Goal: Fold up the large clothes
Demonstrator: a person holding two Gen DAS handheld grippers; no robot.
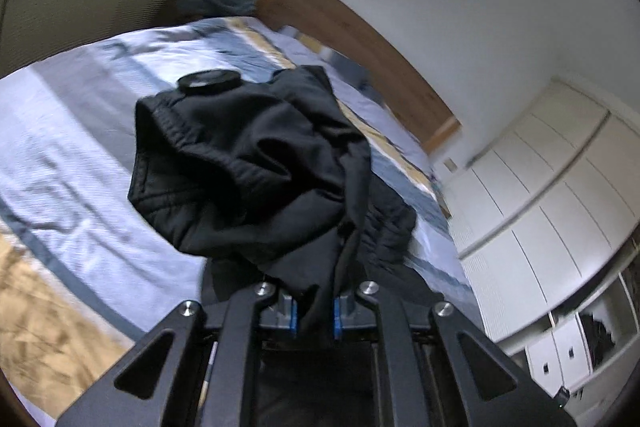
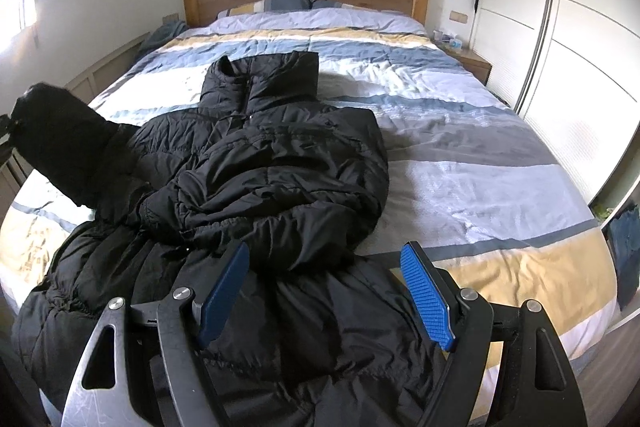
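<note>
While the left gripper pinches a fold of the black puffer jacket between its blue pads, the cloth rises straight out of the narrow gap and drapes ahead of it in a bunched mass. Beyond that mass, further out from the left gripper, a round black disc shows at the top of the lifted fabric; what it is cannot be told. Under the hanging cloth lies the striped duvet, with the wooden headboard far ahead and to the right, and white wardrobe doors off to the right side.

Seen from the right wrist, the right gripper stands spread wide, its blue fingers apart and closed on nothing, and the lower part of the jacket lies just beneath and between them. Ahead of this gripper the jacket stretches up the bed with its collar end furthest away, pointing toward the headboard. Off to its left, one sleeve is raised clear of the bedding. Pillows rest against the headboard at the far end, and a small bedside table stands far ahead on the right, beside the sliding wardrobe.
</note>
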